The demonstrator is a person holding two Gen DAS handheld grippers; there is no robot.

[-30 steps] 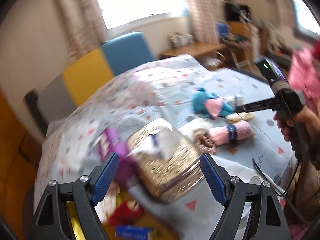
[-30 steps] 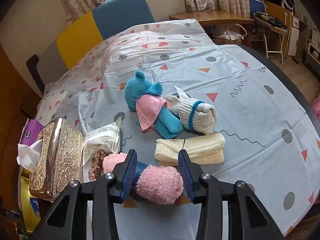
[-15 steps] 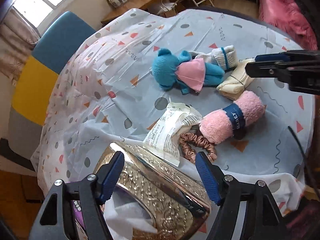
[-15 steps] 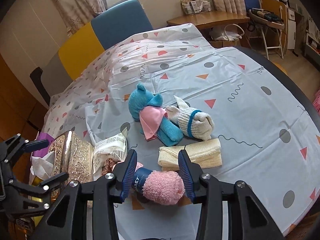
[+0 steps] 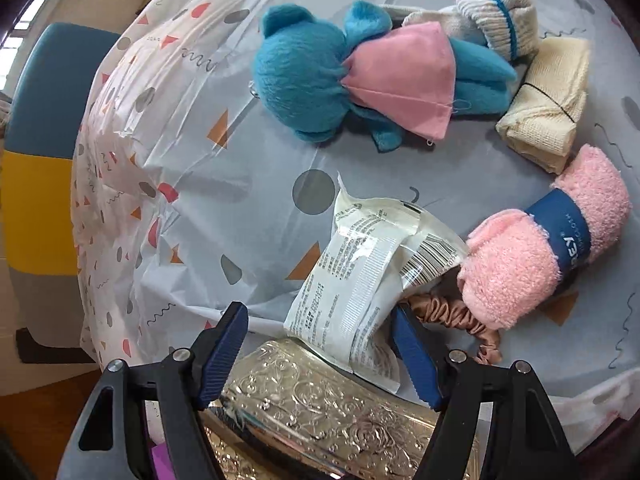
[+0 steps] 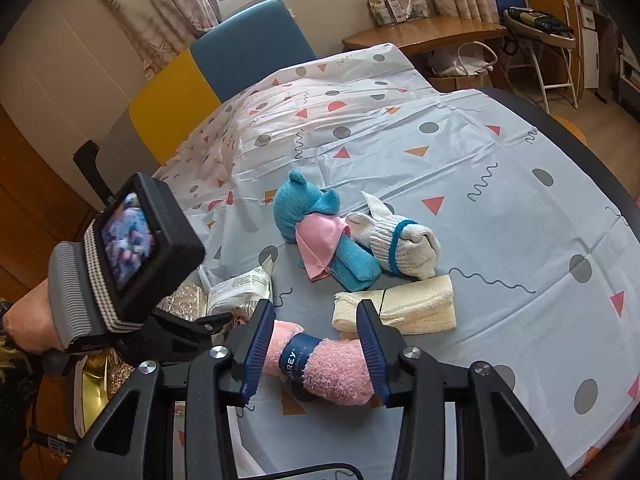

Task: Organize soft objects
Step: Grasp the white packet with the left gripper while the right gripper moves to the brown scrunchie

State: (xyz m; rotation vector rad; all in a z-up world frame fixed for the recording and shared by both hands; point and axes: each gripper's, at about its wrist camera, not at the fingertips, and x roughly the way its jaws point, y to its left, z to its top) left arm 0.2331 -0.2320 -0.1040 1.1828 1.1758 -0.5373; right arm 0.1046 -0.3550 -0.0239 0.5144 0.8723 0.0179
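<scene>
A blue plush bear with a pink bib (image 5: 356,76) (image 6: 316,232) lies mid-table beside a rolled white sock with a blue stripe (image 5: 496,20) (image 6: 400,246) and a folded cream cloth (image 5: 548,100) (image 6: 400,306). A pink fluffy cloth with a blue band (image 5: 544,240) (image 6: 320,364) lies nearest. My right gripper (image 6: 314,344) is open above it, fingers either side. My left gripper (image 5: 320,352) is open over a white packet (image 5: 360,272) and a pink-brown scrunchie (image 5: 452,314).
A gold embossed tissue box (image 5: 340,412) sits under my left gripper at the table's near edge. A patterned plastic cloth (image 6: 460,152) covers the table. A blue and yellow chair (image 6: 224,68) stands behind. The left gripper's camera body (image 6: 132,248) fills the left of the right wrist view.
My left gripper has swung down and forward over the table, closer to the packet and scrunchie. My right gripper has drawn back slightly, still open over the pink cloth.
</scene>
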